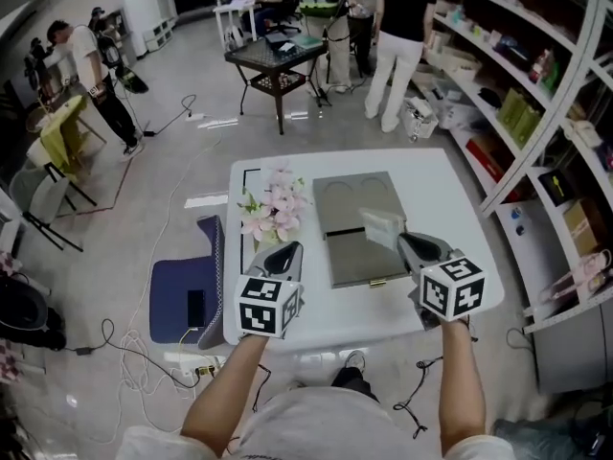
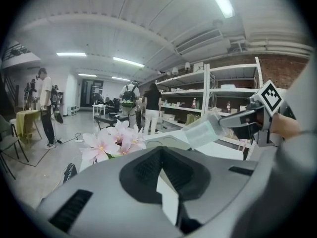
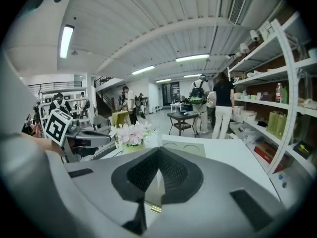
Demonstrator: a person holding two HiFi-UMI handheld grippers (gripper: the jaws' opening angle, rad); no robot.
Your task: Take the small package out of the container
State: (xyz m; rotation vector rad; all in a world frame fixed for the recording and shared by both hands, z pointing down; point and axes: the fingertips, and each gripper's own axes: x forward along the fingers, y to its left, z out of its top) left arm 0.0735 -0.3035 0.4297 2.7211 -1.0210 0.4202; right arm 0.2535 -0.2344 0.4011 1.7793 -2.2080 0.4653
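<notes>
White table (image 1: pixel 436 195) under right tool (image 1: pixel 402 241) clamped on small package (image 1: pixel 381 225); left tool (image 1: pixel 284 254) closed, empty.

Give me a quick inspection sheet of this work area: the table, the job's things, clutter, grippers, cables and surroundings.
Surface: white table on a grey floor.
Job's things: flat grey container lies open on the table; small package is held above it, out of the container.
Clutter: pink flowers at the table's left side.
Grippers: right gripper shut on the small package; left gripper jaws together, nothing between them, at the table's front left.
Cables: loose cables and a power strip on the floor.
Surroundings: blue mat at left, shelves at right, people standing behind.
</notes>
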